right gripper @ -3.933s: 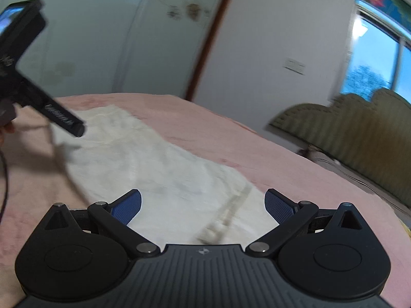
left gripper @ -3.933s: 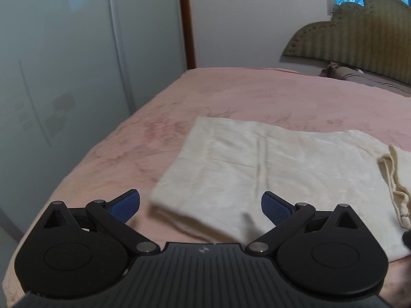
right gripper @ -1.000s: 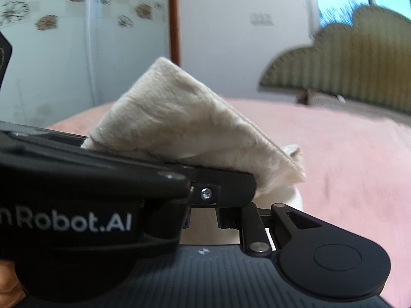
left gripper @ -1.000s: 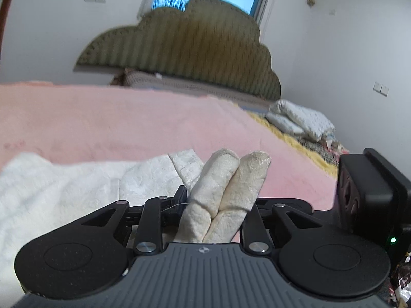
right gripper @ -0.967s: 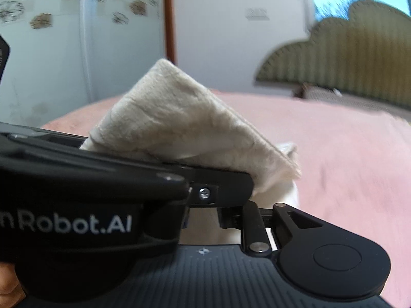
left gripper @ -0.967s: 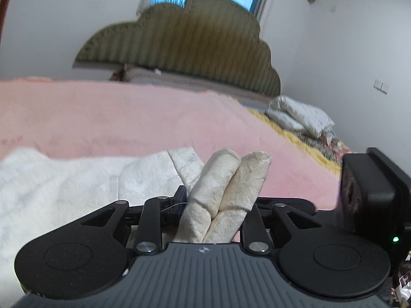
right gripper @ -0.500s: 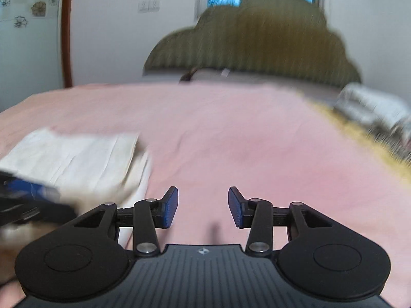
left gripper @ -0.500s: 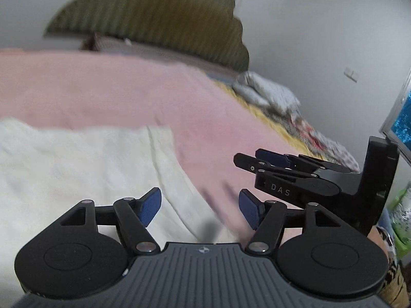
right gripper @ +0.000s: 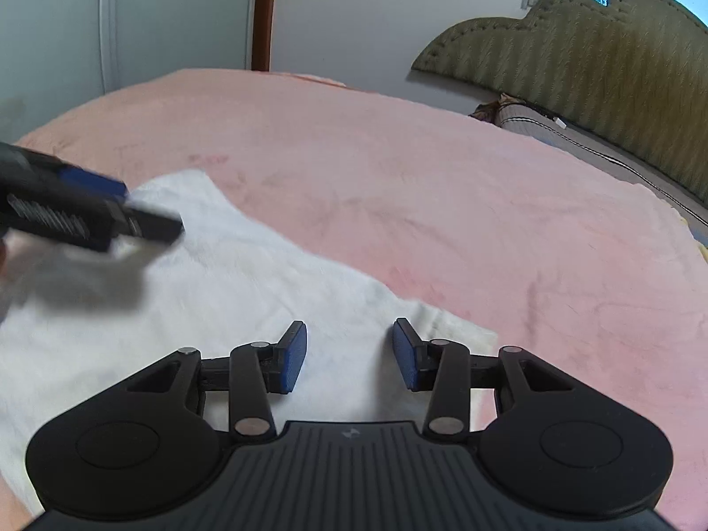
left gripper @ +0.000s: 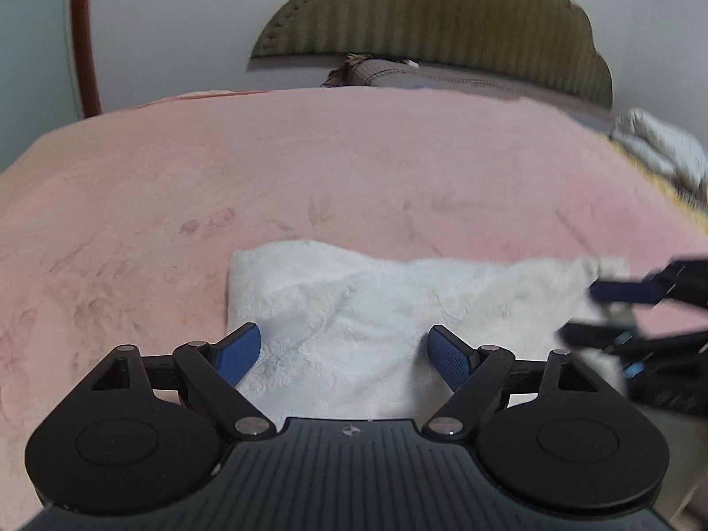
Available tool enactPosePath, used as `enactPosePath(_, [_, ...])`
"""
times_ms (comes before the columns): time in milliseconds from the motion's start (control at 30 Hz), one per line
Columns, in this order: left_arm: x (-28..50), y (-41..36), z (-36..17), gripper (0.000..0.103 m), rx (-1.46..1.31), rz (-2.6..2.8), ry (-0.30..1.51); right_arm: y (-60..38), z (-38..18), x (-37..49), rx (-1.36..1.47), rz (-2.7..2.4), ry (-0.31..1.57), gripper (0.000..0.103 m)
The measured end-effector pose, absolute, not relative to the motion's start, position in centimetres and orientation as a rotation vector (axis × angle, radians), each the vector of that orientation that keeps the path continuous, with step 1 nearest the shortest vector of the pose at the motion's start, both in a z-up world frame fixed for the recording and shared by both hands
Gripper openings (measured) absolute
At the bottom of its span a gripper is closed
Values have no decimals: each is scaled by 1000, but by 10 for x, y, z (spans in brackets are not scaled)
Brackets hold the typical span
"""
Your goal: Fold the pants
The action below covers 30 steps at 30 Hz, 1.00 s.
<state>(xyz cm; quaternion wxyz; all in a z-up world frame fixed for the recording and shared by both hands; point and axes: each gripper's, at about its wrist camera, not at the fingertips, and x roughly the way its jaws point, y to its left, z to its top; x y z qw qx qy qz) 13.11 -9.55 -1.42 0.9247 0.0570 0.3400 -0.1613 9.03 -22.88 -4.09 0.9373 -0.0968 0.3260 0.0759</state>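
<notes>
Both grippers have dropped the cloth | pants [left gripper: 376,305] lie folded on bed [left gripper: 309,168] | left gripper [left gripper: 345,354] opening, empty | right gripper [right gripper: 349,354] part-open, empty, clearing fold

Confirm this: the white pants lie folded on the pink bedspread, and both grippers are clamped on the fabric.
Not quite. The white pants do lie folded on the pink bedspread, but neither gripper is clamped: the left gripper is opening and the right gripper is open, as both wrist views show.
</notes>
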Motion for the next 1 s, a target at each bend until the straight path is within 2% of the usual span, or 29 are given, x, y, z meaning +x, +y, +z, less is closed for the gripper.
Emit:
enactPosePath(100, [113,-90,-5,82,118,-333,630,-235,-35,74,-240,105,628,42])
enactPosePath(233, [76,-76,9,86,52,-390,593,-236,-35,31,-154,271,594,43])
enactPosePath(333, [69,-83,-7,88,90,-415,659,-226,-56,25,-237,255,652,44])
enactPosePath(400, [70,-96,-27,90,156,-404,668,-235,-62,27,-162,255,640,45])
enactPosePath(467, [63,-98,-26,85,171,-392,623,-235,-55,22,-125,233,636,45])
enactPosePath(600, [46,-84,-13,87,55,-434,616,-228,-51,6,-141,264,612,46])
enactPosePath(700, [35,-87,-22,87,97,-453,647,-231,-58,-5,-142,268,612,46])
enactPosePath(800, [20,-90,-21,84,183,-455,582,-243,-57,-4,-48,286,619,46])
enactPosePath(1000, [29,-42,8,90,62,-445,508,-301,-46,-1,192,236,561,49])
